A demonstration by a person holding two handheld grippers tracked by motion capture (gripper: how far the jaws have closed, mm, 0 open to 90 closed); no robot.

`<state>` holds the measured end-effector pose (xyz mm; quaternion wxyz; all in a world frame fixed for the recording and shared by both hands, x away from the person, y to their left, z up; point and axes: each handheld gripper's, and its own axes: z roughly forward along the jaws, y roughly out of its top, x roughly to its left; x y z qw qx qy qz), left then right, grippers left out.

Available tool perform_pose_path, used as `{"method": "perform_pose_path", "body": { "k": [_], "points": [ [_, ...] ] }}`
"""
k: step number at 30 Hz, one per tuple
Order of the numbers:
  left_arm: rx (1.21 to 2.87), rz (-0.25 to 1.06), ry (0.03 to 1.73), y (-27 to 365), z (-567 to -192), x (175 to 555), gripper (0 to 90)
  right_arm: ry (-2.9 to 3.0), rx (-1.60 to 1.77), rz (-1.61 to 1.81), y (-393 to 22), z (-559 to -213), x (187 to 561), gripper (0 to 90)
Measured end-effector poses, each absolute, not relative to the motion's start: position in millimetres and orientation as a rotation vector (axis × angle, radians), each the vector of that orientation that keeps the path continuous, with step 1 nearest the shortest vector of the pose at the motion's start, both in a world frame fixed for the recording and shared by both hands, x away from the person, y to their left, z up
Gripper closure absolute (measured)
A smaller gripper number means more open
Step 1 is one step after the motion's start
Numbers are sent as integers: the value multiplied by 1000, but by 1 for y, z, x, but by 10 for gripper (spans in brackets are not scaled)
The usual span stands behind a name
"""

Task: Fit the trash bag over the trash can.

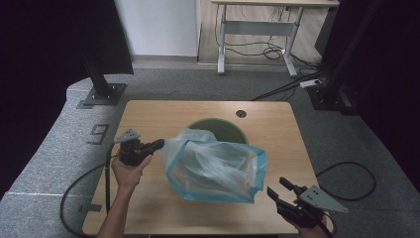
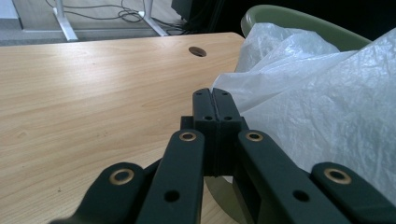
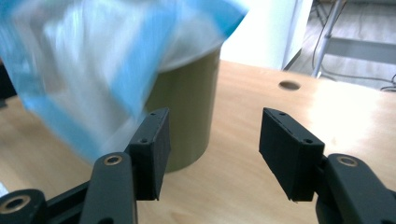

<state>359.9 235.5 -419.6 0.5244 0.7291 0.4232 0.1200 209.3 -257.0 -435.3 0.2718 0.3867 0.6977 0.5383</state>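
Plastic bag (image 1: 215,171) hides most of the green bin (image 1: 233,128) from above; my left hand-held gripper (image 1: 157,145) clenches its left corner. Left gripper view: shut jaws, bag touching, bare desk (image 2: 93,84) leftward. Right gripper view: bag blurred, my right hand-held gripper (image 3: 212,144) released, empty.

Smeared by motion blur in the right gripper view: the translucent plastic bag with blue edging (image 3: 93,70). Mostly hidden beneath it: the round olive-green bin (image 1: 230,128). Cut off at the bottom edge: right gripper (image 1: 280,190).
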Motion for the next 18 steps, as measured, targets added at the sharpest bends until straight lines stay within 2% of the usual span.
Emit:
{"method": "perform_pose_path", "body": {
  "k": [4,10,18],
  "points": [
    [1745,290,1012,236,-418,359,899,1848,1039,1480,-265,-416,214,416],
    [1753,295,1009,236,-417,358,899,1862,982,1469,-251,-387,236,405],
    [1753,304,1003,235,-416,356,899,1918,956,1467,-228,-377,275,401]
  ]
}}
